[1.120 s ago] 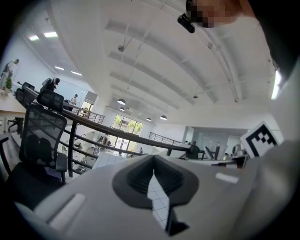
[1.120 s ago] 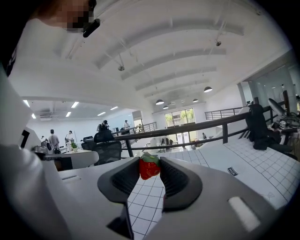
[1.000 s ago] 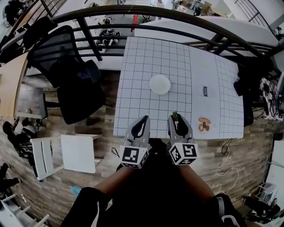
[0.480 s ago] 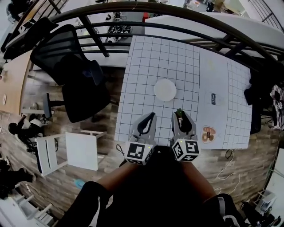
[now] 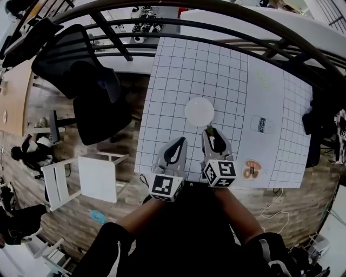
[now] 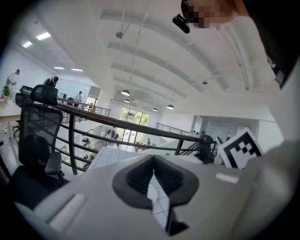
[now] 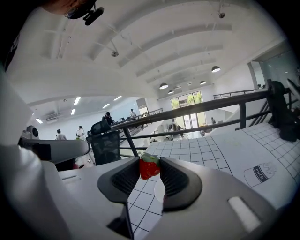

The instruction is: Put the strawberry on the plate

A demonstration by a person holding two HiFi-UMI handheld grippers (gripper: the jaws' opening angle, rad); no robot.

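Floor, near side: white chair [image 5: 81,181] sat L of the person's knees, w/ a small blue item [image 5: 97,217] by it on the brick-pattern floor. A loose cable [image 5: 274,203] lay on the floor R of the table.

Table [image 5: 189,65] w/ gridded white cover was directly ahead. On its R half: round print [image 5: 250,169] near the front edge, bottle print [image 5: 262,124] further in. Plate [image 5: 199,111] sat mid-table, bare. Nothing lay btw the grippers and it.

Black office chair [image 5: 81,81] stood off the table's L edge, a dark bag [image 5: 319,116] at the R edge. Curved dark railing [image 5: 216,13] ran beyond the far end.

Left gripper [image 5: 180,142]: over the table's front edge. Jaws met tip to tip, nothing btw the pads. No contact w/ anything that I could see.

Right gripper [image 5: 210,134]: just beside the left one, reaching a bit further in. Jaws stood partly apart but were clamped on the strawberry [image 7: 149,168]. Red body was pinched btw both pads at the tips, green cap up.

Strawberry was just short of the plate's near rim, not yet over it. Whether it cleared the cover: couldn't tell.
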